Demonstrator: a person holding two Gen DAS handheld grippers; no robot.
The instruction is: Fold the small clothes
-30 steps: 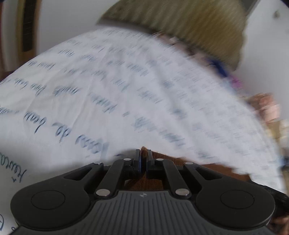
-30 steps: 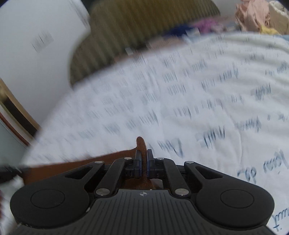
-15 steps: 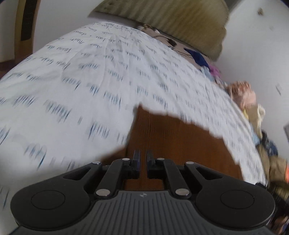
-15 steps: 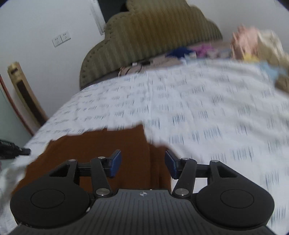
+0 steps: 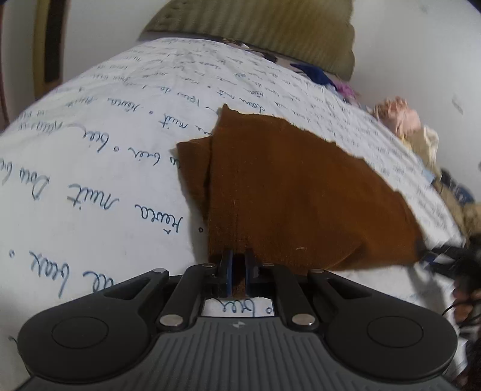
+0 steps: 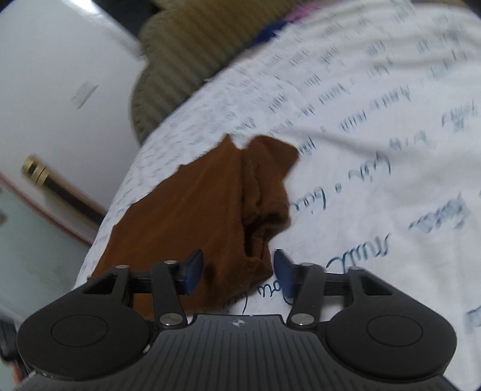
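A brown cloth (image 5: 300, 192) lies spread on the white bed sheet (image 5: 105, 168) with blue script, one side folded over a narrower flap at its left. My left gripper (image 5: 239, 264) is shut on the cloth's near edge, and brown fabric shows between its blue pads. In the right wrist view the same brown cloth (image 6: 204, 216) lies bunched along its right side. My right gripper (image 6: 237, 270) stands open around the cloth's near corner. Its jaws are closing and the pads are apart from the fabric.
An olive striped headboard (image 5: 270, 27) stands at the far end of the bed, with blue and pink garments (image 5: 318, 75) below it. A pile of pale clothes (image 5: 399, 117) lies along the bed's right side. A wooden frame (image 6: 60, 192) leans by the white wall.
The brown cloth, held up close by both grippers before, now lies spread on the sheet. The right gripper has opened and let go. The left gripper stays shut on the cloth's edge.
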